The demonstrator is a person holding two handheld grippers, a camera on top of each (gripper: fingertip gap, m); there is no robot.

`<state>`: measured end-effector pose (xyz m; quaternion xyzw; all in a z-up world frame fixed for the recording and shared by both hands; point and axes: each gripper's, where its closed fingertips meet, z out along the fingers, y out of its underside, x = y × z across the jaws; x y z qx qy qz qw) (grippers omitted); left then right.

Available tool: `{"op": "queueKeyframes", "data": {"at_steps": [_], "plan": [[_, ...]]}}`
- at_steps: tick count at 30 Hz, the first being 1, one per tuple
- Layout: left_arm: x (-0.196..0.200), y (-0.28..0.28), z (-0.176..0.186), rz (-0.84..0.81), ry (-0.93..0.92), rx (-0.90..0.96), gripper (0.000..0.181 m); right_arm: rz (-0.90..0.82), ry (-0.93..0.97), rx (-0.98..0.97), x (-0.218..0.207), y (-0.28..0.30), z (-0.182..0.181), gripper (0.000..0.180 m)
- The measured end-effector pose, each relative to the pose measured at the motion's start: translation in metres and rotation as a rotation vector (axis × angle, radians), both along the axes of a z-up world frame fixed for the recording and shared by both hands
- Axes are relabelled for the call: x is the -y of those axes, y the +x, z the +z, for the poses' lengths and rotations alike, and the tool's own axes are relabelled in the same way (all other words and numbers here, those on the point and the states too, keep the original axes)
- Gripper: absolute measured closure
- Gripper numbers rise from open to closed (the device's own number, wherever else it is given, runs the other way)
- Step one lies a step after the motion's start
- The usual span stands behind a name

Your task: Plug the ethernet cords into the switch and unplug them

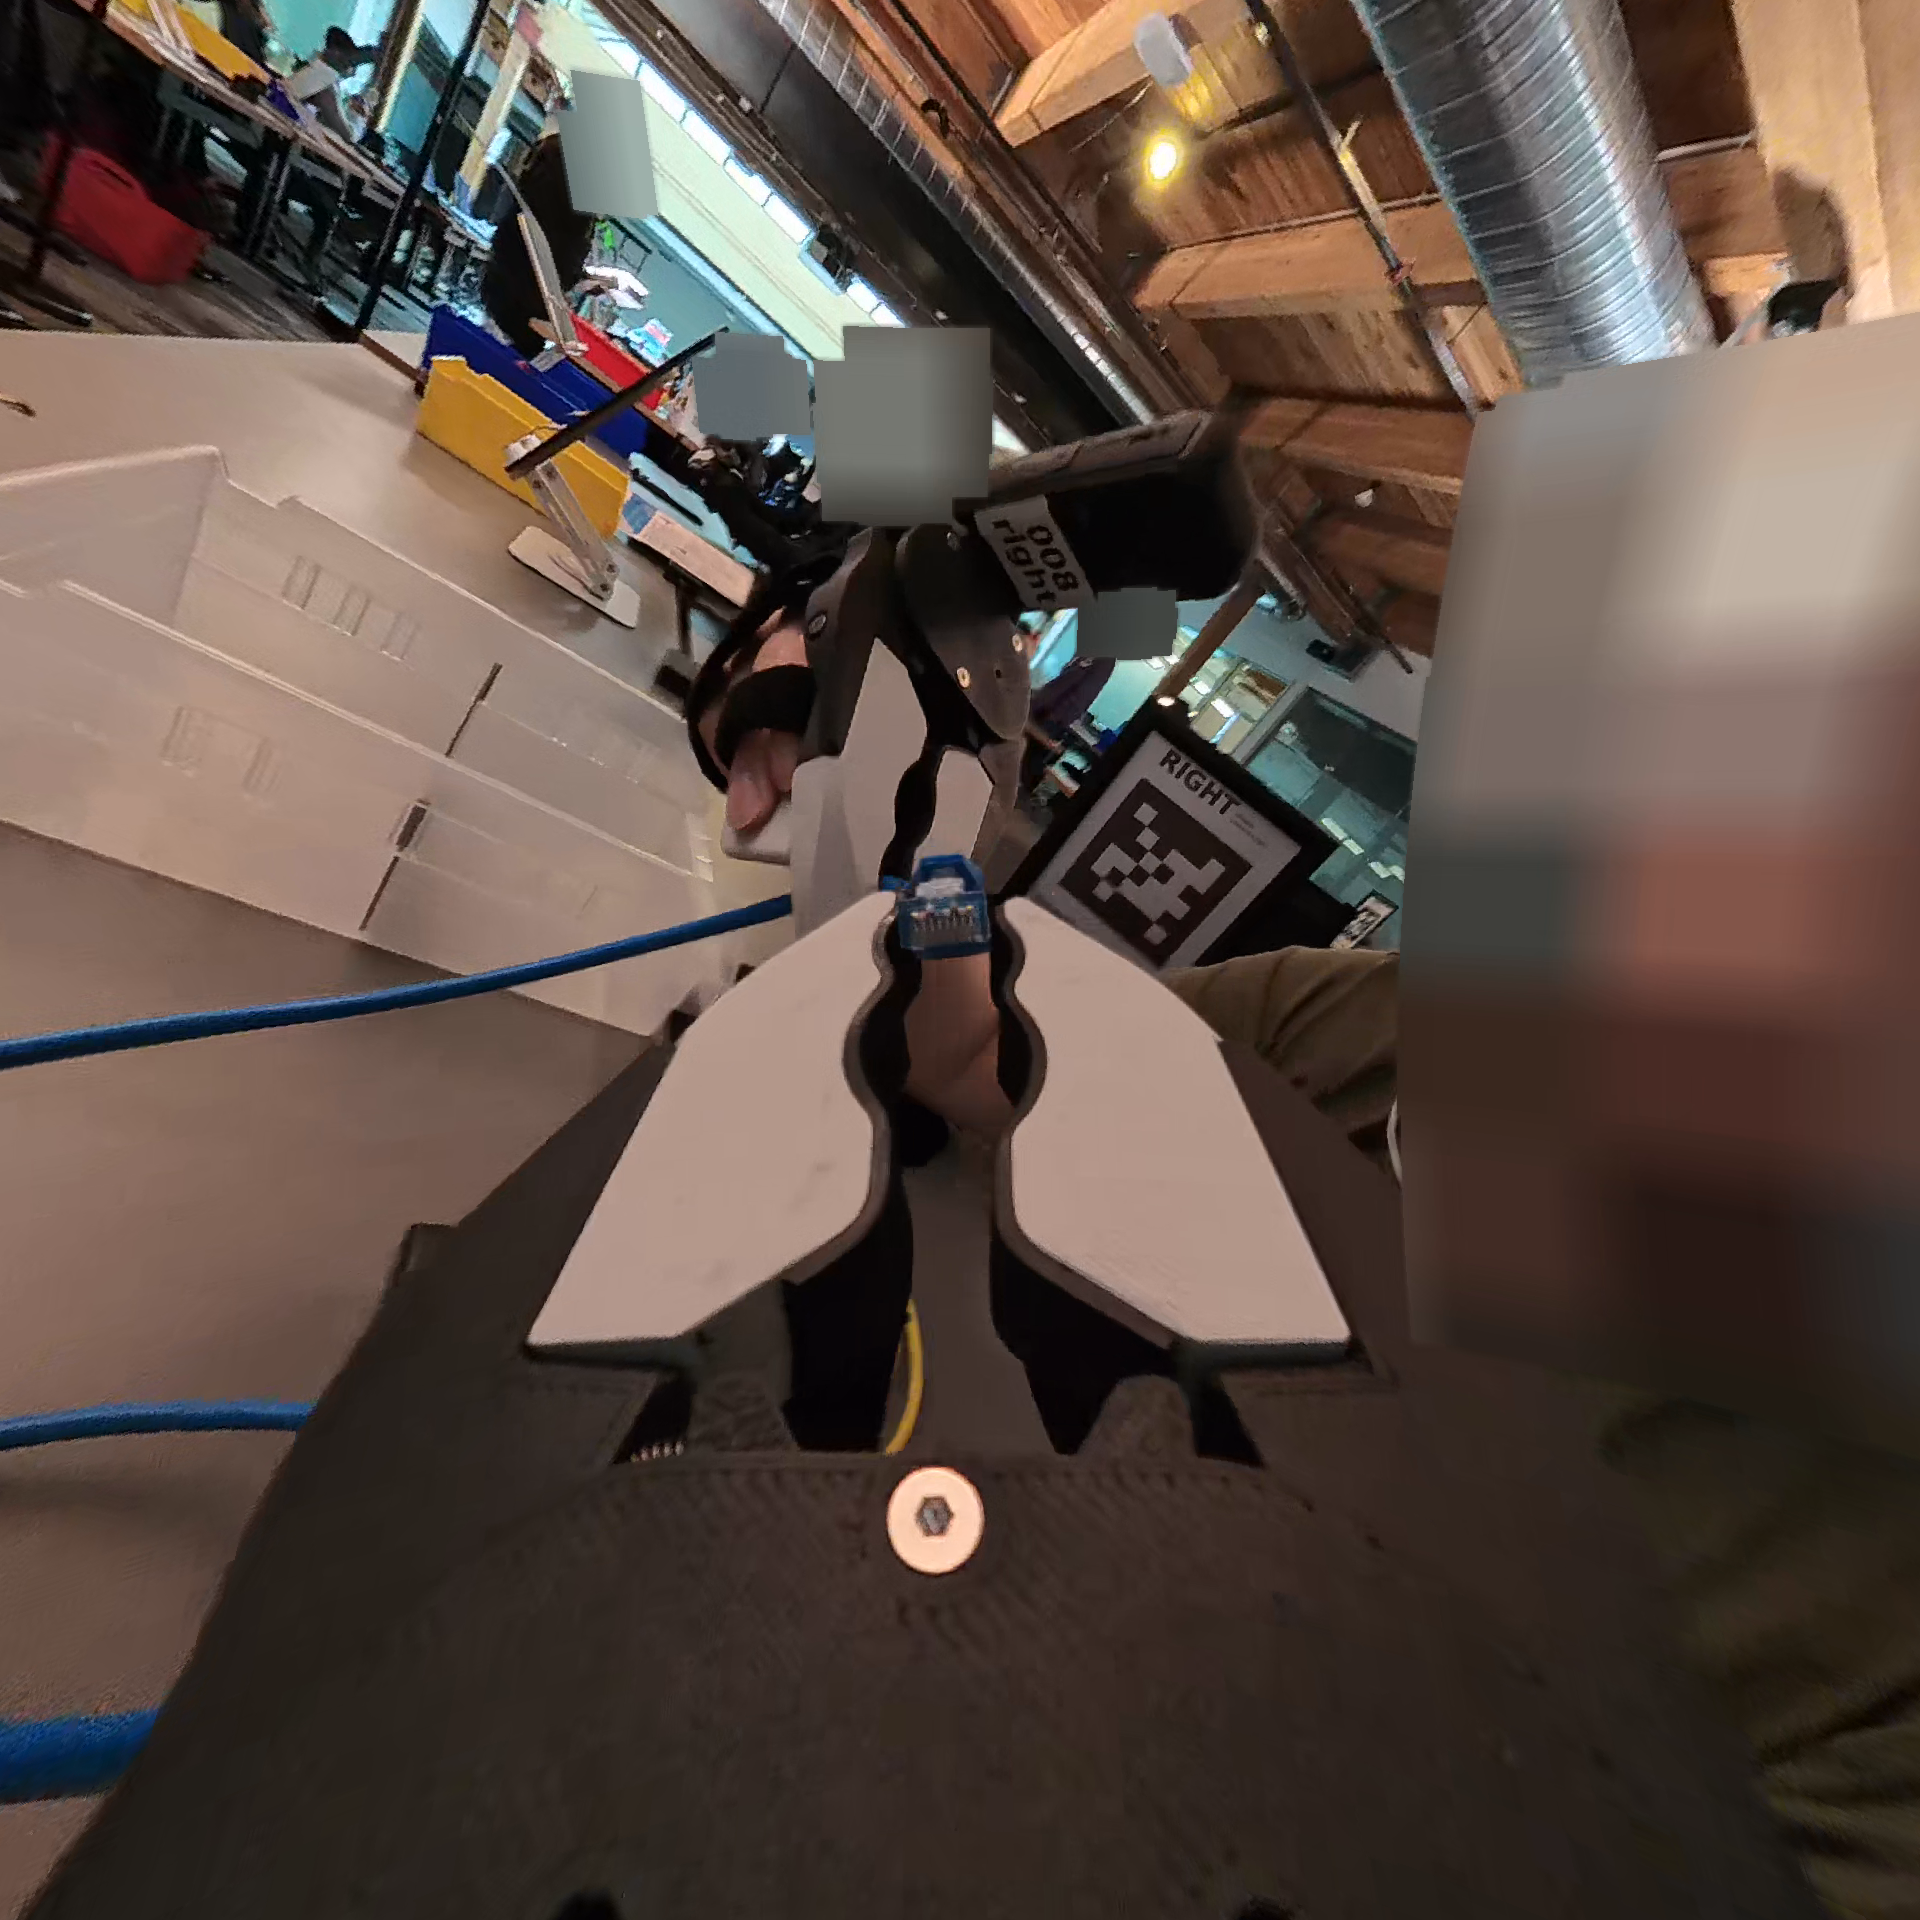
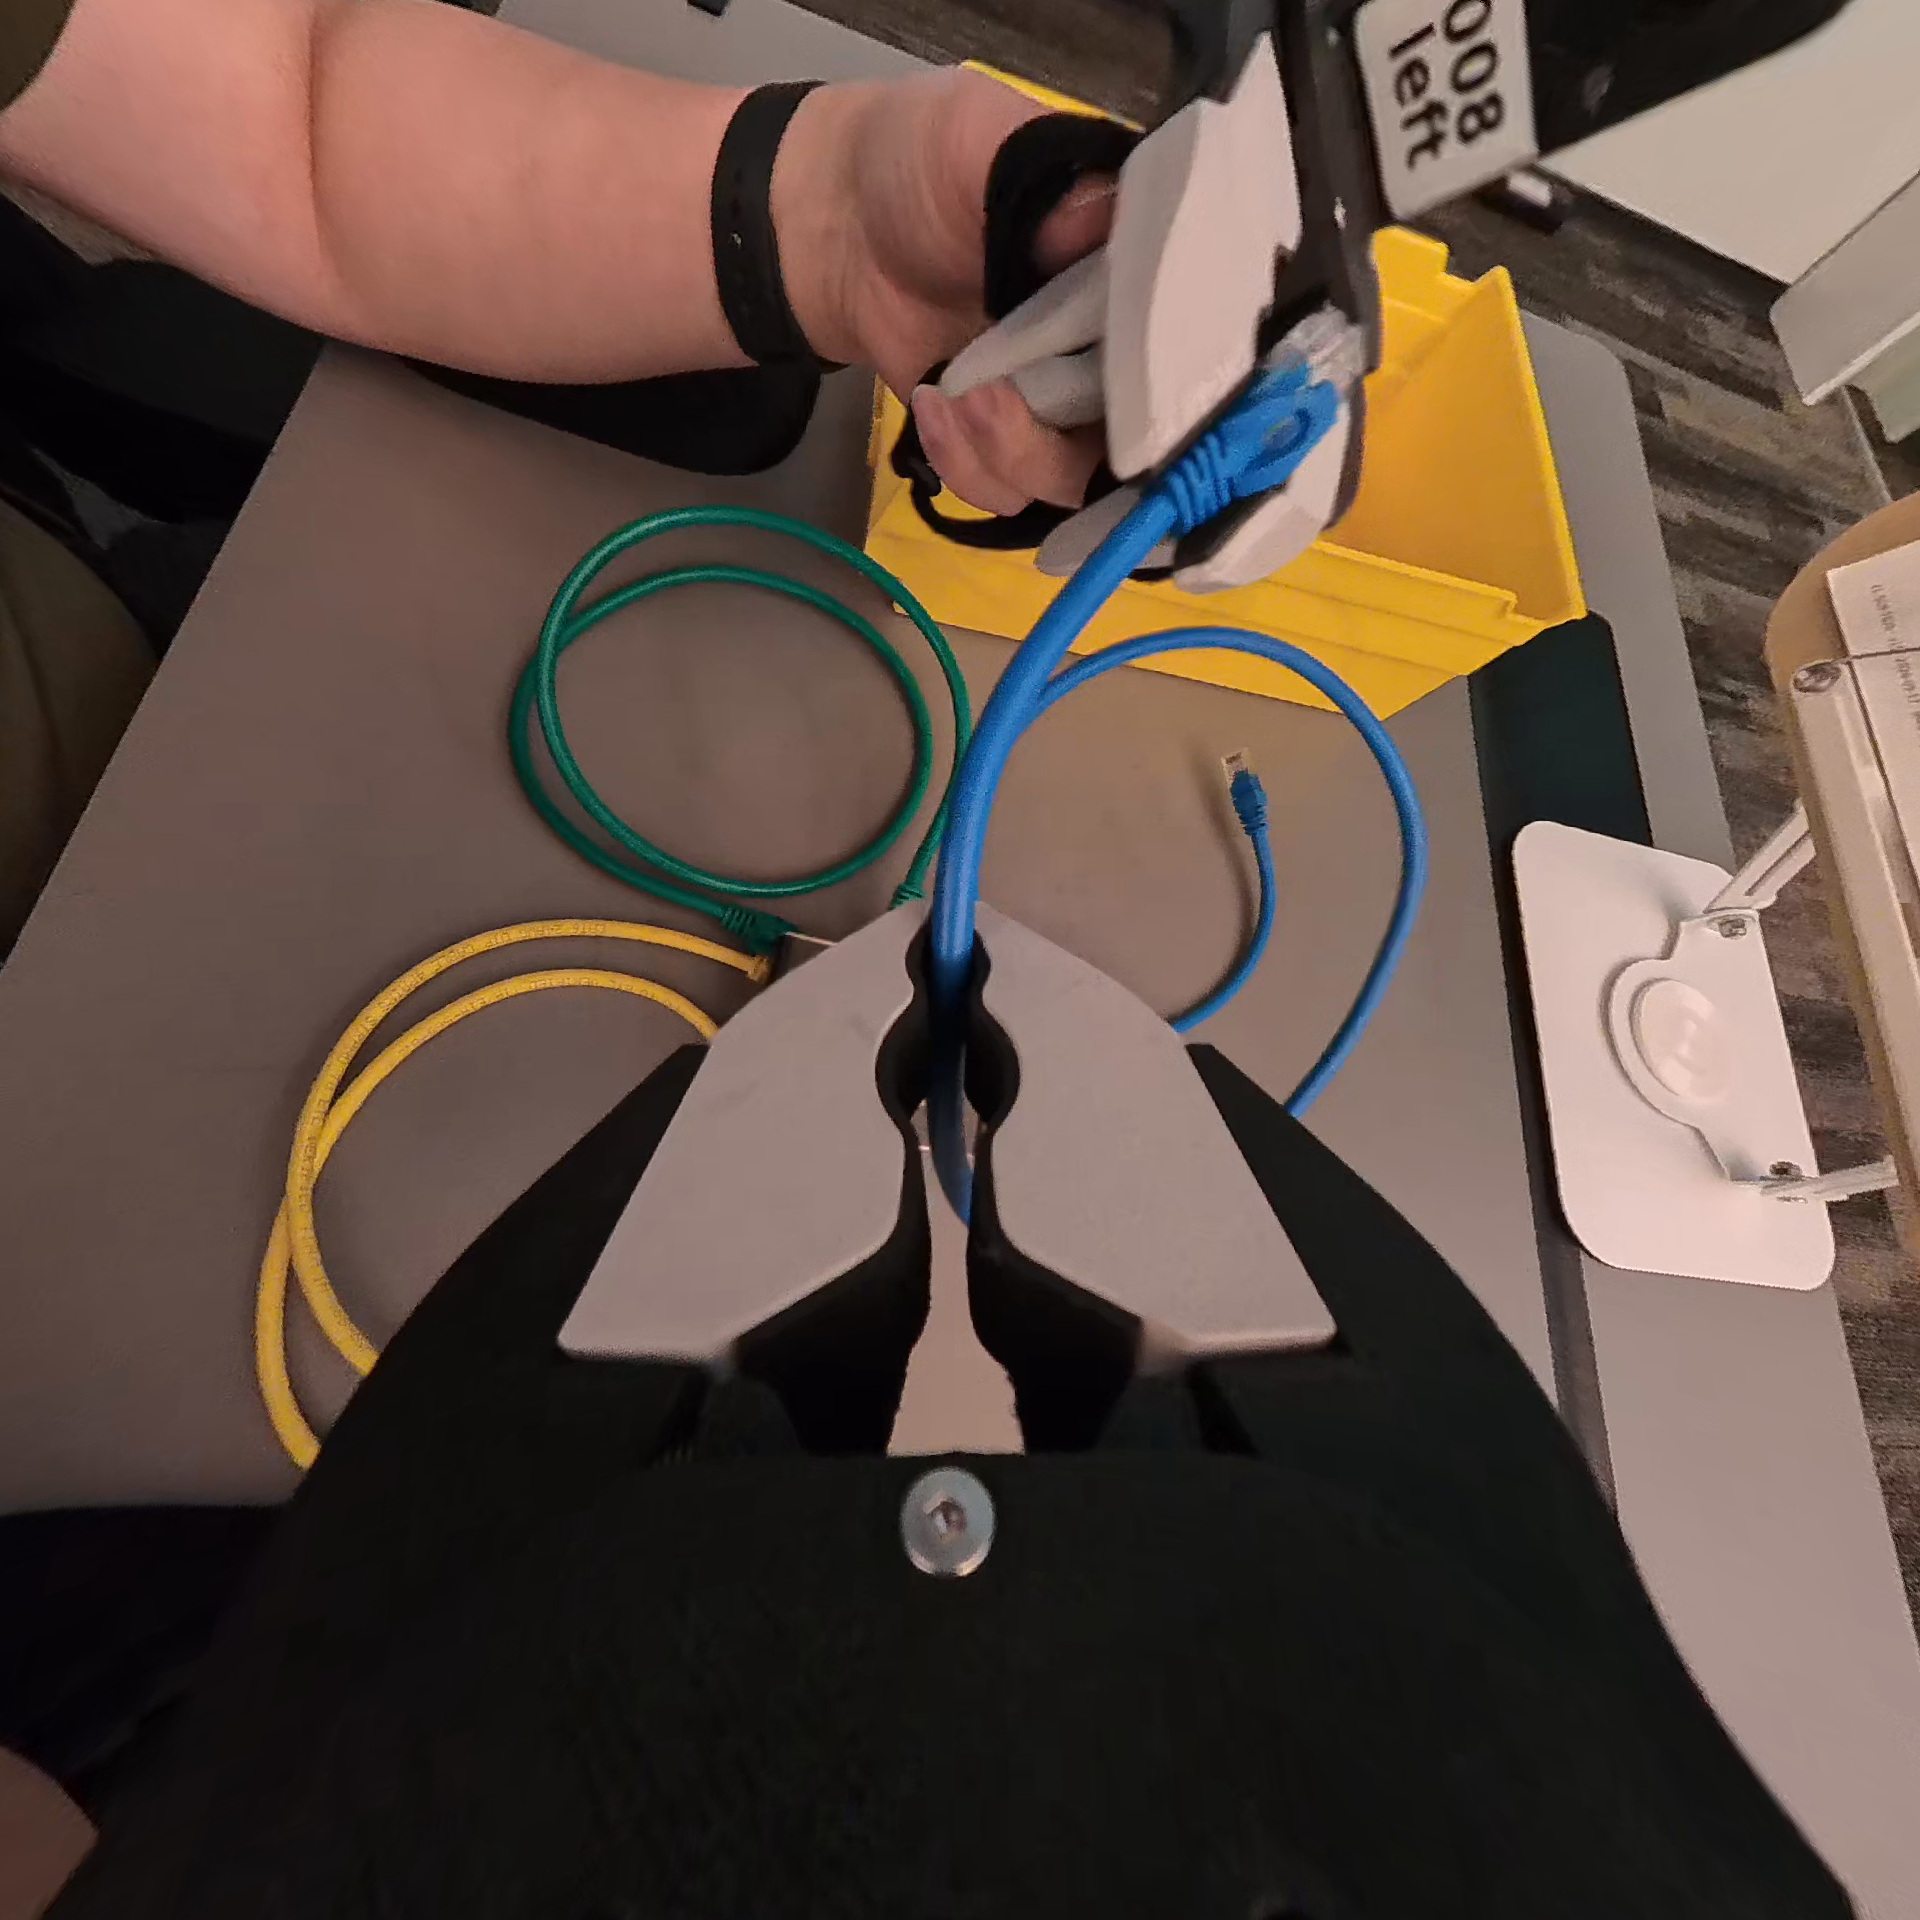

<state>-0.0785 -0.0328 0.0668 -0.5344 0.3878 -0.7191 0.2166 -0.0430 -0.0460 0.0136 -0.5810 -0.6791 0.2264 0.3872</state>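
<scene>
My left gripper (image 1: 943, 925) is shut on the plug (image 1: 940, 912) of a blue ethernet cord, contacts facing the camera. In the right wrist view it (image 2: 1247, 457) hangs above the yellow bin, pinching that plug (image 2: 1273, 421). My right gripper (image 2: 951, 956) is shut on the same blue cord (image 2: 1023, 675) a little way down from the plug; it also shows in the left wrist view (image 1: 914, 831) just beyond the plug. The cord's other plug (image 2: 1244, 784) lies free on the table. No switch shows in either view.
A green cord (image 2: 727, 707) and a yellow cord (image 2: 343, 1101) lie coiled on the grey table (image 2: 312, 727). A yellow bin (image 2: 1455, 540) stands at the back. A white stand base (image 2: 1662, 1049) sits right. White cartons (image 1: 312, 675) lie left. Tip to tip, the grippers are about 7 cm apart.
</scene>
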Motion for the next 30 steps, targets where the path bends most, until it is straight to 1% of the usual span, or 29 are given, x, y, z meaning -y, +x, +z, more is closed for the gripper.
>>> {"op": "queueKeyframes", "data": {"at_steps": [3, 4, 5, 6, 7, 8, 10, 11, 12, 13, 14, 15, 17, 19, 22, 23, 24, 25, 30], "plan": [[-0.013, -0.001, 0.003, 0.119, 0.015, -0.011, 0.169, -0.099, 0.041, -0.076, -0.021, 0.003, 0.009, 0.178], [-0.018, -0.003, 0.007, 0.155, -0.004, 0.011, 0.169, -0.154, 0.067, -0.129, -0.031, 0.003, 0.019, 0.167], [-0.025, -0.005, 0.009, 0.205, -0.02, 0.021, 0.169, -0.199, 0.082, -0.191, -0.037, 0.003, 0.032, 0.161], [-0.032, -0.009, 0.01, 0.252, -0.031, 0.025, 0.169, -0.222, 0.081, -0.263, -0.036, 0.001, 0.047, 0.162], [-0.038, -0.013, 0.011, 0.294, -0.04, 0.033, 0.169, -0.22, 0.064, -0.332, -0.029, -0.002, 0.062, 0.166], [-0.044, -0.017, 0.012, 0.329, -0.059, 0.048, 0.169, -0.17, 0.017, -0.387, -0.014, -0.008, 0.074, 0.171], [-0.05, -0.022, 0.015, 0.356, -0.088, 0.074, 0.169, -0.008, -0.182, -0.5, 0.025, -0.027, 0.09, 0.18], [-0.053, -0.024, 0.016, 0.374, -0.094, 0.086, 0.169, 0.05, -0.328, -0.533, 0.039, -0.04, 0.091, 0.18], [-0.055, -0.026, 0.018, 0.387, -0.096, 0.101, 0.169, 0.056, -0.461, -0.526, 0.043, -0.053, 0.084, 0.179], [-0.055, -0.027, 0.019, 0.397, -0.099, 0.113, 0.169, -0.003, -0.545, -0.504, 0.035, -0.066, 0.07, 0.175], [-0.055, -0.028, 0.021, 0.404, -0.099, 0.121, 0.169, -0.119, -0.587, -0.5, 0.016, -0.077, 0.055, 0.163], [-0.054, -0.028, 0.022, 0.408, -0.096, 0.125, 0.169, -0.196, -0.586, -0.537, -0.002, -0.083, 0.044, 0.162], [-0.051, -0.027, 0.026, 0.403, -0.08, 0.142, 0.169, -0.285, -0.595, -0.717, -0.03, -0.084, 0.041, 0.159], [-0.045, -0.022, 0.025, 0.378, -0.064, 0.12, 0.169, -0.286, -0.62, -0.878, -0.043, -0.074, 0.052, 0.149], [-0.038, -0.013, 0.022, 0.356, -0.038, 0.093, 0.169, -0.235, -0.628, -1.056, -0.047, -0.058, 0.073, 0.152], [-0.036, -0.011, 0.023, 0.346, -0.037, 0.105, 0.169, -0.233, -0.629, -1.065, -0.048, -0.055, 0.074, 0.158], [-0.034, -0.01, 0.024, 0.331, -0.036, 0.106, 0.169, -0.227, -0.629, -1.053, -0.048, -0.055, 0.073, 0.17], [-0.032, -0.009, 0.024, 0.32, -0.03, 0.101, 0.169, -0.202, -0.634, -1.033, -0.045, -0.056, 0.072, 0.175], [-0.025, -0.01, 0.025, 0.315, 0.069, 0.044, 0.169, -0.14, -0.654, -1.035, -0.04, -0.056, 0.075, 0.174]]}}
